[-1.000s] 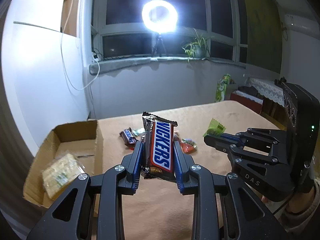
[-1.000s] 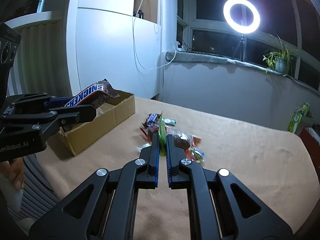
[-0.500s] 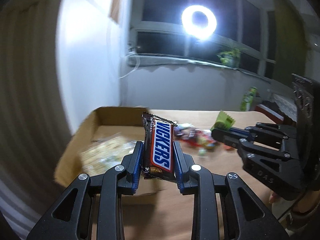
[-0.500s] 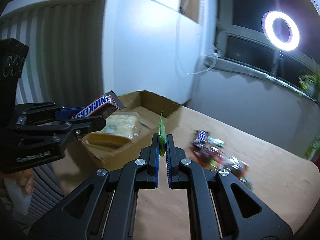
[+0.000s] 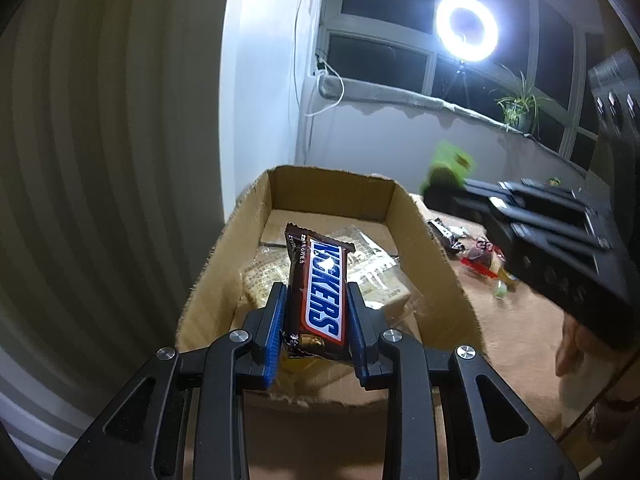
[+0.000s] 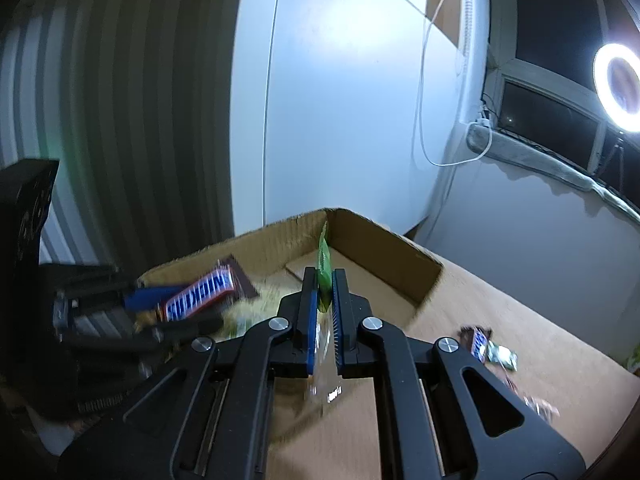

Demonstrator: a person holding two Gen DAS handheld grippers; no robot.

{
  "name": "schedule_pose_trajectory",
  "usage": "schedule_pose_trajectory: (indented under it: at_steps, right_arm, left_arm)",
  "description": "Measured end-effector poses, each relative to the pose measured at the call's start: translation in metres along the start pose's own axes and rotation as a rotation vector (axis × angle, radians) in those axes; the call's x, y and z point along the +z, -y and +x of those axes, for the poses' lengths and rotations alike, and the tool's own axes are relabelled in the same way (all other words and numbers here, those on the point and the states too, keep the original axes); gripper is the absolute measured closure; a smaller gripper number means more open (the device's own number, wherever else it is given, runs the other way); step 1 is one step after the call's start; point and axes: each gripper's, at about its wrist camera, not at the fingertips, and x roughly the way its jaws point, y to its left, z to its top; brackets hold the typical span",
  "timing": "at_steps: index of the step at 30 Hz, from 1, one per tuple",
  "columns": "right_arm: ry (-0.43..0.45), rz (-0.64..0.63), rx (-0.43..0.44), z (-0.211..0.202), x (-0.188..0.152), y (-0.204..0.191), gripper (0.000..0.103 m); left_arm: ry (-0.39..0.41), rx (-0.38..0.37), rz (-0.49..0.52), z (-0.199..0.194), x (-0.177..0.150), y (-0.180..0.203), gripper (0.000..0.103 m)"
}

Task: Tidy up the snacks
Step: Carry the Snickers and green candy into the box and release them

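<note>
Both grippers now over the cardboard box (image 5: 436, 248): left gripper (image 5: 316, 312) clamps Snickers bar (image 5: 322, 300), right gripper (image 6: 324, 292) green packet (image 6: 324, 264).

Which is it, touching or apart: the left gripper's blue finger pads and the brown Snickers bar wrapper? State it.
Touching. The left wrist view shows the left gripper with both blue pads pressed against the sides of the Snickers bar, no gap.

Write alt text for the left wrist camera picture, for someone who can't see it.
The left hand-held gripper grips a Snickers bar upright above an open cardboard box that already holds a clear packet of biscuits. At right, the right hand-held gripper holds a blurred green packet near the box, with loose sweets on the tan table beyond.
</note>
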Motion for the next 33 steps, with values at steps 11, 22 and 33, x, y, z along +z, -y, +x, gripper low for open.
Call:
schedule_pose_trajectory:
  at_steps: [11, 22, 33]
  right_arm:
    - [-0.013, 0.048, -0.033, -0.008, -0.027, 0.011, 0.035]
    - [0.0, 0.111, -0.049, -0.044, -0.05, 0.019, 0.035]
    - [0.027, 0.149, -0.064, -0.072, -0.064, 0.033, 0.035]
  left_arm:
    - [0.053, 0.056, -0.013, -0.028, -0.009, -0.005, 0.022]
    - [0.083, 0.065, -0.042, -0.046, -0.004, -0.008, 0.022]
    - [0.081, 0.027, 0.025, -0.051, 0.005, 0.032, 0.022]
